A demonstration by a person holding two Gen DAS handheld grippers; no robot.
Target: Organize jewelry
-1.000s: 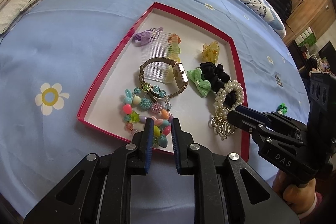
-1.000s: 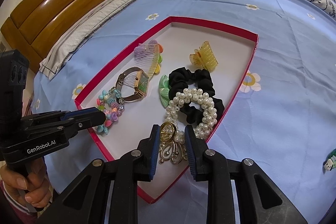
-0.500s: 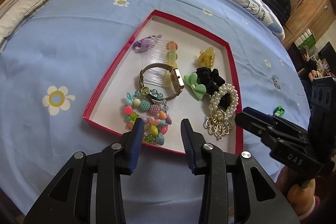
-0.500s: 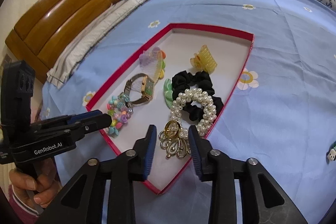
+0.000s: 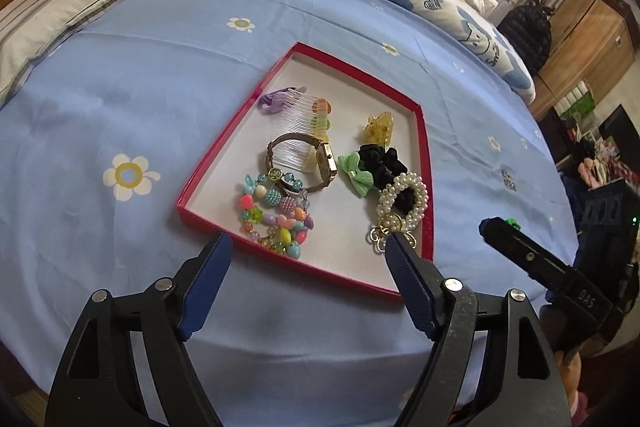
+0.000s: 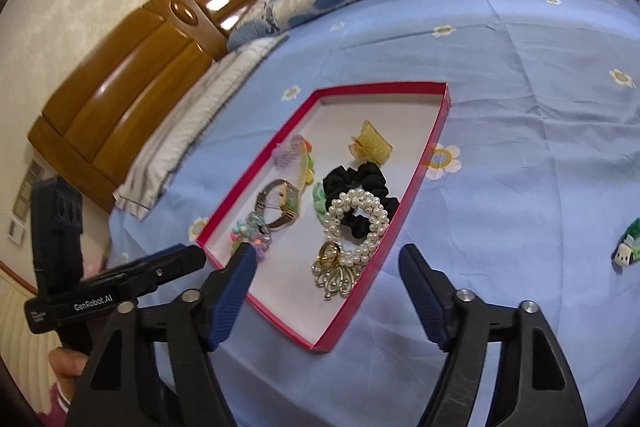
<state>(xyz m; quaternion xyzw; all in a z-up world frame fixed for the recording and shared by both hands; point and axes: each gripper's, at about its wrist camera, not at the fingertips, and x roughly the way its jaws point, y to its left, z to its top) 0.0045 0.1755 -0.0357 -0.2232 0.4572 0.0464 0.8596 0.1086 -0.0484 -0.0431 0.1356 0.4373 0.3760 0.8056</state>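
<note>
Both my claws have just been opening and now gape wide, nothing between them: left claw [image 5: 306, 247] short of the beads [image 5: 274, 215], right claw [image 6: 326, 259] short of the brooch [image 6: 334, 273]. Both pieces lie in the red tray [image 5: 224, 135]. I judge this a release step; next, fetching the green clip [image 6: 628, 245] off the sheet [image 6: 520, 167].
</note>
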